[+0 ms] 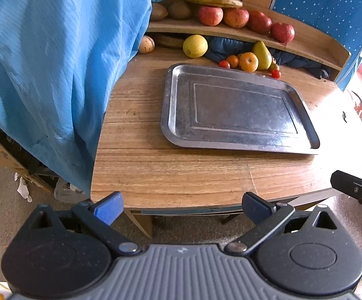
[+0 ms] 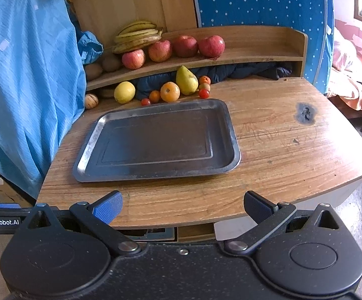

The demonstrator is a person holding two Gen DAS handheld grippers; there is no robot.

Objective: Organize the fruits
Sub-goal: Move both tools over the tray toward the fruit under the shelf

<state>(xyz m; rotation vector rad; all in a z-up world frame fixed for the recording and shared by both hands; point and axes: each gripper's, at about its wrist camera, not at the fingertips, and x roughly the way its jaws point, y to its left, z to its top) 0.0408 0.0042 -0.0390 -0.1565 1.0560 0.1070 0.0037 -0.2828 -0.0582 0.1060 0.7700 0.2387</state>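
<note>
**Fruit waiting, tray bare**

Fruit sat in the upper middle of both views, none of it on the dull rectangular metal tray [image 2: 156, 137] that filled the centre of the scratched wooden table [image 2: 281, 150]. I judged the tray had been laid there as the place to gather things, since its long far rim lay just beside the loose pile.

That pile held a yellow round lemon [image 2: 124, 92], a ribbed orange mandarin [image 2: 170, 91], a green-yellow pear [image 2: 186, 81] standing upright, and a few small red cherry tomatoes [image 2: 204, 93], all bunched in front of a dark blue crumpled cloth [image 2: 243, 71]. Above them, on the curved wooden shelf [image 2: 256, 57], four red apples [image 2: 133, 59] stood in a row beside a bunch of spotted yellow bananas [image 2: 137, 36].

My left gripper [image 1: 182, 206] hung at the bottom of its frame, off the near table edge, its blue-padded tongs spread wide and holding nothing. My right gripper [image 2: 183, 206] was likewise spread and empty, over the near edge. A hanging light blue striped sheet [image 1: 55, 62] crowded the left of both frames.

I took the sorting as not yet begun; the first reach would have to cross the whole tray.
</note>
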